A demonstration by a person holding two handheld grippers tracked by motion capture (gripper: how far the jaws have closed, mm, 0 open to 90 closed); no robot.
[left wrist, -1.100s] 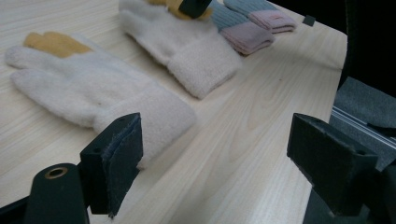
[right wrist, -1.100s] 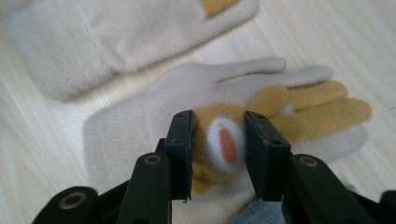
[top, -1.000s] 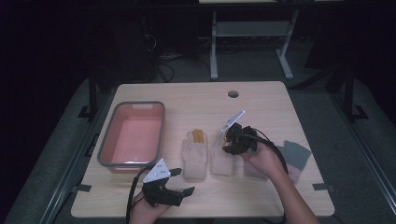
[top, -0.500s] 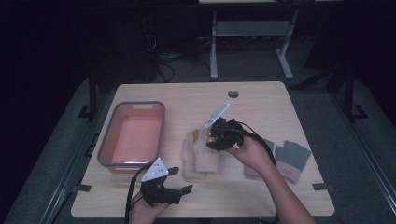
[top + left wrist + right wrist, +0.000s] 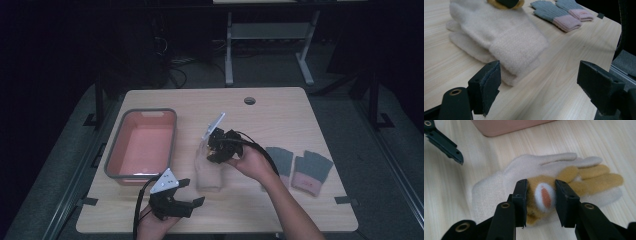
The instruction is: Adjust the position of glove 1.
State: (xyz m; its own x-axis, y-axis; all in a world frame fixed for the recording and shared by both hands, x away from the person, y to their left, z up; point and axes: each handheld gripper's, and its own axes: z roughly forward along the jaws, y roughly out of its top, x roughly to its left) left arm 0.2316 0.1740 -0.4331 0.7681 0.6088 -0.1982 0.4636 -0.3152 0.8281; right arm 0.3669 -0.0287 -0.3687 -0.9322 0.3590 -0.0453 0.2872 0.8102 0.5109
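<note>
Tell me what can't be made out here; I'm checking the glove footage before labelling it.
- Yellow glove: high view, right gripper hides it; left gripper view, top edge crops it.
- Cream glove: left gripper view, blurred.
- Pink tray: right gripper view, top edge crops it.
- Grey-pink gloves: high view, forearm hides part.

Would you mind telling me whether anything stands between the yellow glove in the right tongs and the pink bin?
Nothing visible does: bare table separates the yellow glove from the pink bin.
</note>
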